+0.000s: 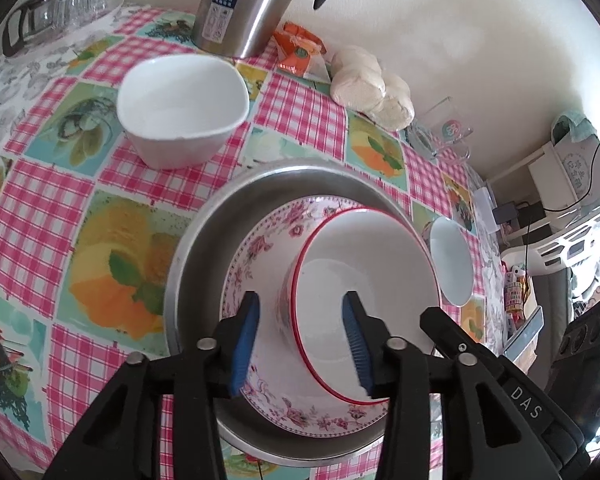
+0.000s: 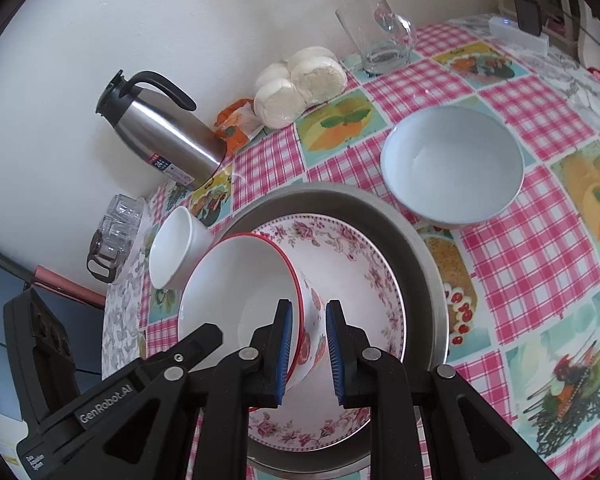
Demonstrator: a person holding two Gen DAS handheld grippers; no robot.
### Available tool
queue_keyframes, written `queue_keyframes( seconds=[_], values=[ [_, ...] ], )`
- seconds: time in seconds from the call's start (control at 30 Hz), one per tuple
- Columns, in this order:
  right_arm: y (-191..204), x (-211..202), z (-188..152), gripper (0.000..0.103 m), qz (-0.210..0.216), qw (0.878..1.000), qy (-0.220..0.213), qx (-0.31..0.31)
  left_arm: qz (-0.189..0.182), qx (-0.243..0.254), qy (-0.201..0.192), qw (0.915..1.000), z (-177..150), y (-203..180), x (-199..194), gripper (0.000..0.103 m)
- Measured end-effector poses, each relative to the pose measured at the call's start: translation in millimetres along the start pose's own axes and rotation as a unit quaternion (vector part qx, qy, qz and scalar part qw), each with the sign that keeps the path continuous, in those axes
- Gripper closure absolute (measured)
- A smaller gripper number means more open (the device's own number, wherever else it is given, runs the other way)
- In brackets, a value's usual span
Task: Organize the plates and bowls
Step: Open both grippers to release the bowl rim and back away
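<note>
On the checked tablecloth (image 1: pixel 52 208), a metal pan (image 1: pixel 204 248) holds the floral plate (image 1: pixel 260 396). My right gripper (image 2: pixel 309 350) clamps the red-rimmed bowl (image 1: pixel 360 272) tilted on that plate; my left gripper (image 1: pixel 302 342) straddles its rim, pads apart.

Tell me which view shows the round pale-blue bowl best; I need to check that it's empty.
The right wrist view: the pale-blue bowl lies fully open to the camera, its inside bare. The left wrist view shows it only squeezed at the edge, partly behind the red-rimmed bowl.

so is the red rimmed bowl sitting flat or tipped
Tipped. The red rimmed bowl leans on its side on the floral plate, mouth facing sideways, its rim clamped between the right gripper pads.
</note>
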State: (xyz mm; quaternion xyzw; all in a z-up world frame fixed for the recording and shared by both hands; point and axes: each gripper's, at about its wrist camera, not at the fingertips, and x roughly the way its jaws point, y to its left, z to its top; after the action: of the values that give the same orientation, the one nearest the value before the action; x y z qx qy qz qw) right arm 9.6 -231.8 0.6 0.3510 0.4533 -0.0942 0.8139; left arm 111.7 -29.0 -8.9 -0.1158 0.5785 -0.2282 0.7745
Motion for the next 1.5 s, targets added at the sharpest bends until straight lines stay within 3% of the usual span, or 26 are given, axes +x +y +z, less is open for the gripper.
queue_keyframes(
  seconds=[0.13,0.27,0.33,0.5,0.63,0.8,0.87,1.0,1.27,1.33,1.5],
  values=[
    [3,-5,1,0.068,-0.011,1.0,-0.011,-0.011,0.017,-0.003,-0.017,0.9997,1,0,-8,0.051],
    [8,-6,0,0.066,-0.027,0.999,-0.016,-0.029,0.034,-0.004,-0.028,0.999,1,2,-12,0.044],
    [11,-7,1,0.052,-0.032,0.999,-0.021,-0.038,0.045,-0.006,-0.034,0.9984,1,2,-14,0.042],
    [19,-10,1,0.04,-0.049,0.996,-0.033,-0.068,0.069,-0.008,-0.039,0.9968,0,6,-14,0.033],
    [24,-9,0,0.035,-0.057,0.994,-0.036,-0.084,0.084,-0.019,-0.041,0.9954,-1,11,-13,0.021],
    [25,-7,-1,0.026,-0.068,0.993,-0.036,-0.095,0.105,-0.036,-0.042,0.993,-1,20,-12,0.019],
    [25,-6,-1,0.024,-0.071,0.992,-0.035,-0.097,0.107,-0.044,-0.041,0.9925,-1,24,-11,0.013],
    [26,-6,-2,0.015,-0.076,0.991,-0.037,-0.105,0.111,-0.043,-0.046,0.9918,-2,25,-13,0.013],
    [27,-5,-2,0.012,-0.079,0.99,-0.039,-0.113,0.113,-0.042,-0.063,0.9907,-1,24,-21,0.013],
    [27,-5,-2,0.001,-0.079,0.99,-0.038,-0.113,0.117,-0.044,-0.065,0.9901,-1,25,-22,0.013],
    [27,-4,-3,0.0,-0.079,0.989,-0.041,-0.115,0.137,-0.04,-0.078,0.9867,-1,26,-25,0.013]
  ],
)
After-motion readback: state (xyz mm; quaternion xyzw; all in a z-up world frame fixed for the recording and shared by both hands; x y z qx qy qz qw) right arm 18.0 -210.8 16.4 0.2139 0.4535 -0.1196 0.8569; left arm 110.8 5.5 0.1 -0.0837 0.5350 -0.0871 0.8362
